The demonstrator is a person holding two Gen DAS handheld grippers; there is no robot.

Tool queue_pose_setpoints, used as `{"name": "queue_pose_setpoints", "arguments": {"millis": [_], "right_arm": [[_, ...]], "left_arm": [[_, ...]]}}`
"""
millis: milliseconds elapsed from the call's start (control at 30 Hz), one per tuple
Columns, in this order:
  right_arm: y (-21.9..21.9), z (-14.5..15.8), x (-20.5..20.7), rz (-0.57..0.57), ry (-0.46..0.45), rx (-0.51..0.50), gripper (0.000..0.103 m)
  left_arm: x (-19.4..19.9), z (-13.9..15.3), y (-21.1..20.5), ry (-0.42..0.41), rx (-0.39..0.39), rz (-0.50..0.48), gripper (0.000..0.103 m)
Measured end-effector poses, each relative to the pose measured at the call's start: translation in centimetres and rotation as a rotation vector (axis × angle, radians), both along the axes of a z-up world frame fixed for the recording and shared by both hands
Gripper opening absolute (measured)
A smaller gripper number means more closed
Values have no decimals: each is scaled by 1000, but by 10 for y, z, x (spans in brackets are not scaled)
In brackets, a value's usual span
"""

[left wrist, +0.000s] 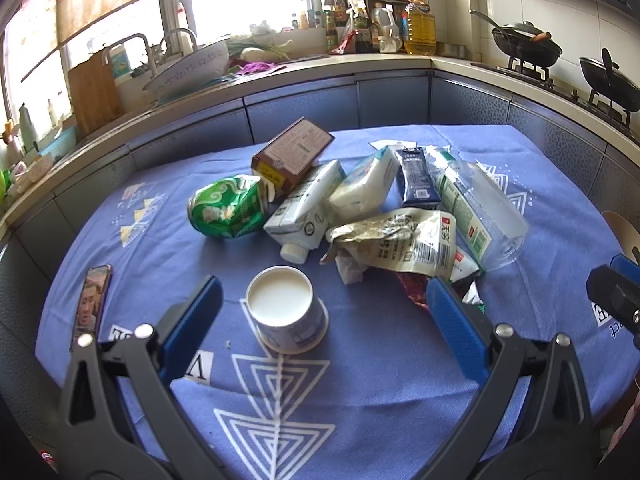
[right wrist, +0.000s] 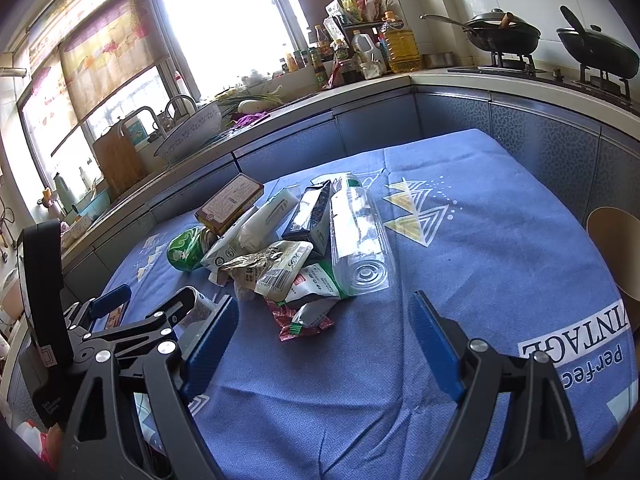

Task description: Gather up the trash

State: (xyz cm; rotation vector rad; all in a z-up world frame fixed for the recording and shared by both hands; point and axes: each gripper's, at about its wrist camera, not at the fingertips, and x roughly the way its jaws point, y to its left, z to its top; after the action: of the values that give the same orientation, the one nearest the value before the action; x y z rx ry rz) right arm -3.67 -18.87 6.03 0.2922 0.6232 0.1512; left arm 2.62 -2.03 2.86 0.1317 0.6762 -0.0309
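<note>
A pile of trash lies on the blue tablecloth (left wrist: 360, 380): a crushed green can (left wrist: 226, 210), a brown box (left wrist: 292, 154), a white carton (left wrist: 304, 210), a dark blue carton (left wrist: 416, 178), a clear plastic bottle (left wrist: 480, 204), a crumpled wrapper (left wrist: 400, 240). A white paper cup (left wrist: 286, 306) stands in front of the pile. My left gripper (left wrist: 324, 300) is open, with the cup between its jaws. My right gripper (right wrist: 322, 320) is open over a red wrapper (right wrist: 298, 320), near the bottle (right wrist: 358, 236) and the crumpled wrapper (right wrist: 272, 264).
A phone (left wrist: 92, 302) lies at the cloth's left edge. A kitchen counter with a sink, a basin (left wrist: 192, 70), oil bottles (left wrist: 418, 26) and two woks (left wrist: 524, 44) runs behind the table. The left gripper's body (right wrist: 120, 320) shows at the left of the right wrist view.
</note>
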Motion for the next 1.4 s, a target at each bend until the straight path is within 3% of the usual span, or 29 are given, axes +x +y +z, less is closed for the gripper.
{"name": "queue_pose_setpoints", "arguments": {"millis": [467,667,900,1033,1233,1400], "right_arm": [[2,-16,11,17,48,0,80],[7,-31,22,60,104,2,63],[18,-48,36,115,172,8,48],[24,-59,46,143,217,22,39],[34,-67,60,166,253,20,38],[40,-72,71,176,277,26,38]], "left_arm": [[11,-12,31,28,-32,-69,98],[17,-25,48,56,-70,-130,98],[30,-37,88,101,-155,-84,97],[29,-41,91,99,-177,-108,97],[32,-54,82,114,-148,-159,95],[38,-58,93,124,-177,-155,94]]}}
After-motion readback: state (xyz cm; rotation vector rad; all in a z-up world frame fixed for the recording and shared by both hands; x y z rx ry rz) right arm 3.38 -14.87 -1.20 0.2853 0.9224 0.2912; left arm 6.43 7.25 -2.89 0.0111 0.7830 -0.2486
